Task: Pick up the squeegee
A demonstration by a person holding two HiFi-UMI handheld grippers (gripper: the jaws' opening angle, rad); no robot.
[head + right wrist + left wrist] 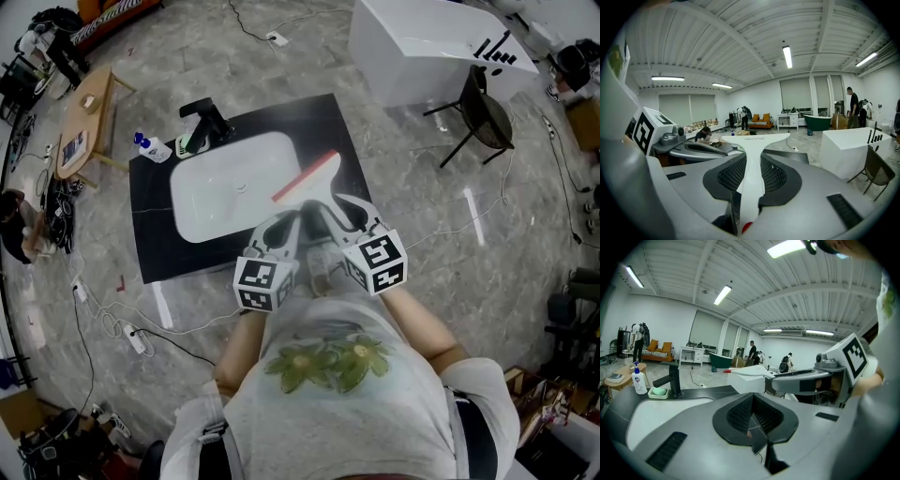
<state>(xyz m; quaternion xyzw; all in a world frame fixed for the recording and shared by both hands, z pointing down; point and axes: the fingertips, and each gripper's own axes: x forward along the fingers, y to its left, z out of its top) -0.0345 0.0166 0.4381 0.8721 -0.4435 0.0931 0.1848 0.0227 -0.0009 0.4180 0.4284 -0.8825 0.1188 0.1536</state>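
right gripper view: squeegee (755, 144) clamped in right hand-held gripper (752, 164).

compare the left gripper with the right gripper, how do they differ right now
The right gripper is shut on the handle of the white squeegee; the left gripper has its jaws together with nothing between them. The right gripper holds the squeegee's blade out above the black counter; the left gripper carries nothing. Both are pale grey, bear a marker cube and sit side by side in front of the person.
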